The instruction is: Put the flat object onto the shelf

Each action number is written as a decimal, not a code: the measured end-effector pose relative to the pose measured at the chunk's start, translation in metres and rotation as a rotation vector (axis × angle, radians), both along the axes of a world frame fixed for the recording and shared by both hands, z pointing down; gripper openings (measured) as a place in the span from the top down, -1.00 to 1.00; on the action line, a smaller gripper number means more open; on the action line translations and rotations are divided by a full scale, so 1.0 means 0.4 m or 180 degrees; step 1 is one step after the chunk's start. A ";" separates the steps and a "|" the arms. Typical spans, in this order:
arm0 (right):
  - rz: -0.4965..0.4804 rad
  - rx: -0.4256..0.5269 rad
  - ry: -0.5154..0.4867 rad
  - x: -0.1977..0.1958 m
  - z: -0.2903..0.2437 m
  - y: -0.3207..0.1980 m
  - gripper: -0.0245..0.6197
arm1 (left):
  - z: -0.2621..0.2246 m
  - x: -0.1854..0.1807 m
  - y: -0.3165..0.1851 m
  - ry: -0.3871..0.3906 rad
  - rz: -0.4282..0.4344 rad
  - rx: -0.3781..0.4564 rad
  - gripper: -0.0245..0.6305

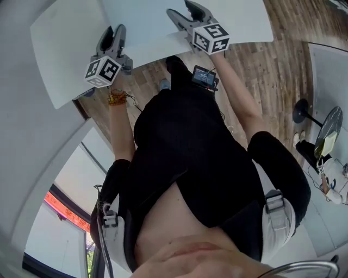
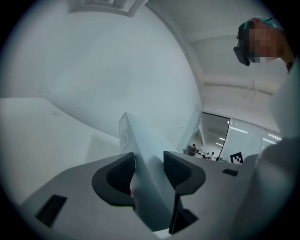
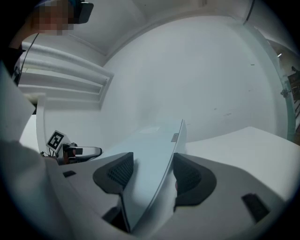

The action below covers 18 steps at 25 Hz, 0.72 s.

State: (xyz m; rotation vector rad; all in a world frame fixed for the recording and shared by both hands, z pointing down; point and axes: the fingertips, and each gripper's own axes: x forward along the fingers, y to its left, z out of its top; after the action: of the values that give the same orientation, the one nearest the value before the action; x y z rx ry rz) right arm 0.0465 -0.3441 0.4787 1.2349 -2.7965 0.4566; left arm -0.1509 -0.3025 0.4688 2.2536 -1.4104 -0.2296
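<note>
The flat object is a thin white board (image 1: 155, 32), held by one edge in each gripper. In the left gripper view the board (image 2: 140, 140) stands edge-on between the dark pads, with my left gripper (image 2: 149, 165) shut on it. My right gripper (image 3: 152, 165) is shut on the board (image 3: 150, 145) too, and the left gripper (image 3: 70, 151) shows beyond its far edge. In the head view the left gripper (image 1: 115, 33) and the right gripper (image 1: 182, 16) both reach up to the board. A second white panel (image 1: 65, 49) lies just left of it; I cannot tell whether it is the shelf.
White walls and flat white surfaces (image 3: 243, 154) surround both grippers. Wooden floor (image 1: 272, 70) lies below. A stand with a round base (image 1: 302, 112) and a disc-shaped object (image 1: 329, 133) are at the right. The person's body in dark clothing (image 1: 190, 157) fills the middle.
</note>
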 end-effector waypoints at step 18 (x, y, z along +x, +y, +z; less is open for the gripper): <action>-0.0084 -0.0708 0.0164 -0.007 0.205 -0.138 0.13 | 0.195 0.002 -0.125 0.0023 -0.0081 -0.0699 0.33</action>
State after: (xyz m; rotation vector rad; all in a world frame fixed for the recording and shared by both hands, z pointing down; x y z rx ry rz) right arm 0.0436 -0.3992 0.5607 1.1442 -2.6292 0.7011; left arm -0.1500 -0.3526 0.5466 2.0556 -1.3890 -0.0860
